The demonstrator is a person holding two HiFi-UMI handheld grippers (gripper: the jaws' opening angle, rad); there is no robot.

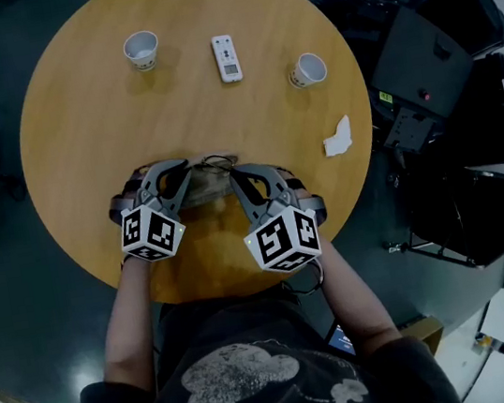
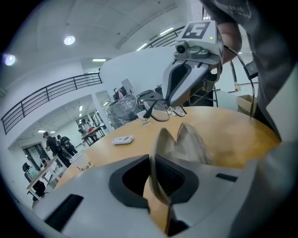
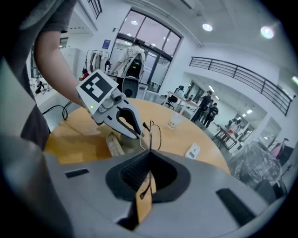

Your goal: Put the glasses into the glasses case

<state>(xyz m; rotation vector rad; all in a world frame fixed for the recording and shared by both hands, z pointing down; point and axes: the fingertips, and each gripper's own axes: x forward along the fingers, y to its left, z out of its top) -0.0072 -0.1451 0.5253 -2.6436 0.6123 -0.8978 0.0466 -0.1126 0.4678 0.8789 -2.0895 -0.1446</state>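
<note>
The glasses (image 3: pixel 152 135) look light, thin-wired and easily bent; the right claw (image 3: pixel 148 167) is pinched fully shut on one temple arm, a sensible hold. The left claw (image 2: pixel 158 160) is nipped almost closed on the soft, floppy glasses case (image 2: pixel 188 142), just at nine o'clock of the glasses. Only the gripper views show both grips, while the head view places everything at the desk's (image 1: pixel 81 137) six o'clock edge.

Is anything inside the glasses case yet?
The glasses case gapes open, nothing showing between its lips; deeper inside is hidden. The glasses are outside, in the right gripper's jaws.
</note>
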